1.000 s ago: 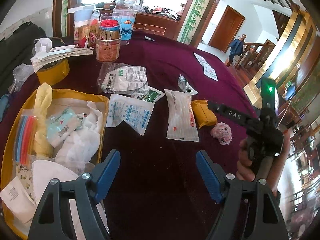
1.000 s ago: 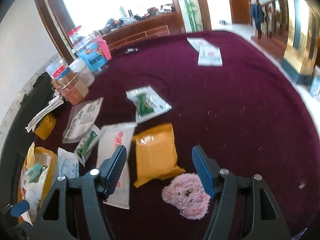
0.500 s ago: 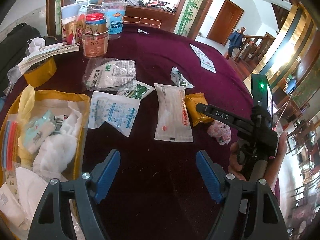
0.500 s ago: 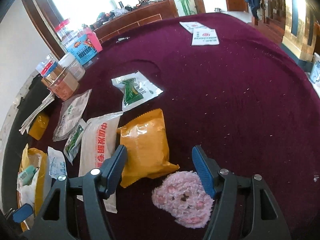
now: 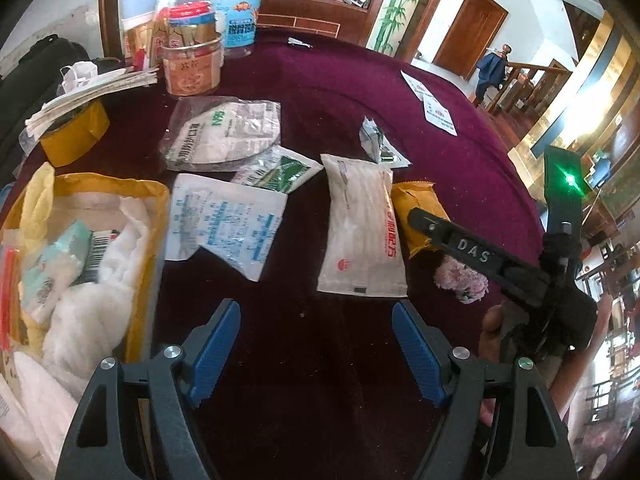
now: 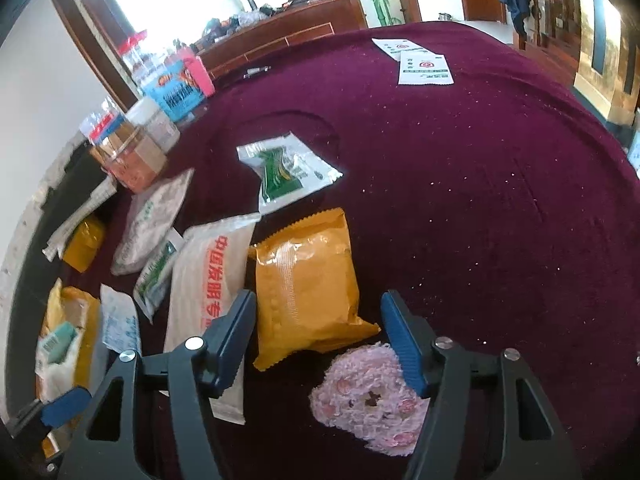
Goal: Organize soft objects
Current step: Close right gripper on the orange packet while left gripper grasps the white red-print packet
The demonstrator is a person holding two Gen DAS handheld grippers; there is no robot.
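The right gripper hangs low over the desk with its jaws spread wide and nothing between them, the orange packet lying in the gap and the pink plush bear face just beneath its right finger at the bottom of the frame. That plush looks feather-light and squashy, so I'd guess a pinch across its fluffy middle would hold without slipping. The left gripper is equally wide and empty, hovering over bare cloth at lower centre, with the long white pouch ahead and the yellow tray of soft goods at the left edge.
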